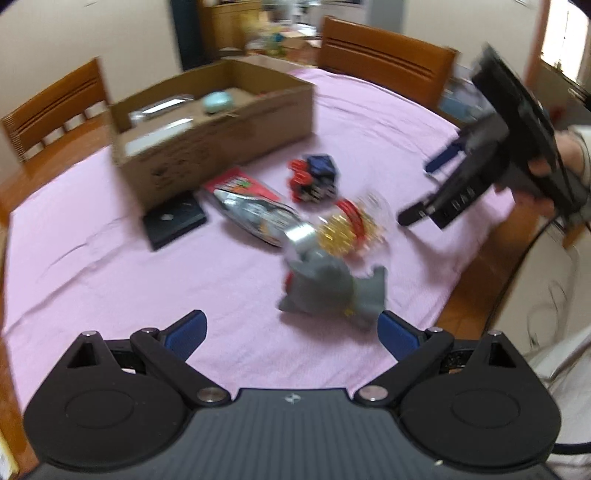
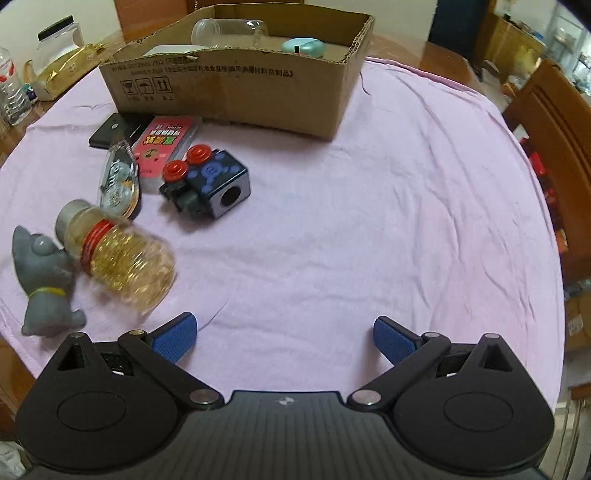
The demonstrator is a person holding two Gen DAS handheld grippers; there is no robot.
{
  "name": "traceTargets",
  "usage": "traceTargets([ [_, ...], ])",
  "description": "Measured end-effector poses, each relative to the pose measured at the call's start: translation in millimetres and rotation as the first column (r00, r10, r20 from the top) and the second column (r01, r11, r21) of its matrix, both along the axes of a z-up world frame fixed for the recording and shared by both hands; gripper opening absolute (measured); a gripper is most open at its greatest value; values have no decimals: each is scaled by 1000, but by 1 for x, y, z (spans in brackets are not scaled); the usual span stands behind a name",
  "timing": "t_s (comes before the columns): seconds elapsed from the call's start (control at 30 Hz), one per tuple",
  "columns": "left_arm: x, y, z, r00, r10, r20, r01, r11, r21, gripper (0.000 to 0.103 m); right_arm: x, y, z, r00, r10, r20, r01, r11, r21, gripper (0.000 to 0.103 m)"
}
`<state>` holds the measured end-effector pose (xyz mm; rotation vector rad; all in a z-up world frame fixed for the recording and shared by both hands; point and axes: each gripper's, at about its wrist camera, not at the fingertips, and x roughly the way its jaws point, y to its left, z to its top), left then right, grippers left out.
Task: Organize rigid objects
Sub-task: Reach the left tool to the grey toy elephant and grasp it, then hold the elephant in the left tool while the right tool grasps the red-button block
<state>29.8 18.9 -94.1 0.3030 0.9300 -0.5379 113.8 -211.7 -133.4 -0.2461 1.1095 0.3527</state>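
On the pink cloth (image 2: pixel 369 221) lie a grey animal figurine (image 1: pixel 325 291) (image 2: pixel 44 284), a clear jar of gold bits with a red band (image 2: pixel 122 254) (image 1: pixel 347 225), a blue and black cube toy with red buttons (image 2: pixel 207 177) (image 1: pixel 314 177), a pink packet (image 2: pixel 166 144), a tape dispenser (image 2: pixel 118 184) and a flat black item (image 2: pixel 110 129). My left gripper (image 1: pixel 291 328) is open, with the figurine just beyond its fingertips. My right gripper (image 2: pixel 284 332) (image 1: pixel 424 188) is open over bare cloth, to the right of the jar.
An open cardboard box (image 2: pixel 240 85) (image 1: pixel 207 129) at the back holds a mint case (image 2: pixel 303 46) and a clear bottle (image 2: pixel 229 31). Wooden chairs (image 1: pixel 384 55) ring the table. A gold pack (image 2: pixel 62 70) and bottles stand at the far left edge.
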Motion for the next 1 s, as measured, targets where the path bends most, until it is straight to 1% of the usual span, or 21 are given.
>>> traceTargets([
  [0.1, 1, -7, -14, 998, -57, -8, 57, 998, -13, 98, -13, 8, 3, 1000, -1, 23, 1, 1000, -21, 103],
  [0.23, 2, -13, -29, 997, -76, 12, 76, 997, -9, 98, -25, 18, 2, 999, 15, 32, -13, 999, -44, 103],
  [0.3, 2, -14, -31, 996, -86, 27, 87, 996, -12, 98, -29, 22, 0, 999, 19, 36, -17, 998, -60, 103],
  [0.4, 2, -19, -32, 990, -128, 62, 129, 992, -16, 97, -36, 24, -1, 999, 21, 34, -19, 998, -59, 103],
  [0.5, 3, -27, -34, 982, -169, 90, 170, 985, -1, 94, -40, 24, -2, 999, 22, 35, -20, 998, -53, 103],
  [0.6, 4, -31, -35, 978, -183, 103, 184, 983, 1, 91, -41, 23, -2, 999, 16, 34, -14, 999, -48, 103],
  [0.73, 6, -33, -38, 979, -179, 96, 180, 984, -1, 79, -42, 23, -2, 999, 16, 37, -14, 999, -51, 103],
  [0.8, 7, -33, -38, 981, -164, 99, 166, 986, -7, 77, -43, 23, -2, 999, 15, 37, -14, 999, -50, 103],
  [0.83, 8, -32, -38, 983, -154, 101, 156, 988, -12, 74, -43, 23, -2, 999, 15, 36, -13, 999, -48, 103],
  [1.0, 10, -25, -34, 992, -103, 66, 106, 993, -48, 73, -41, 21, -3, 999, 8, 31, -7, 999, -35, 103],
])
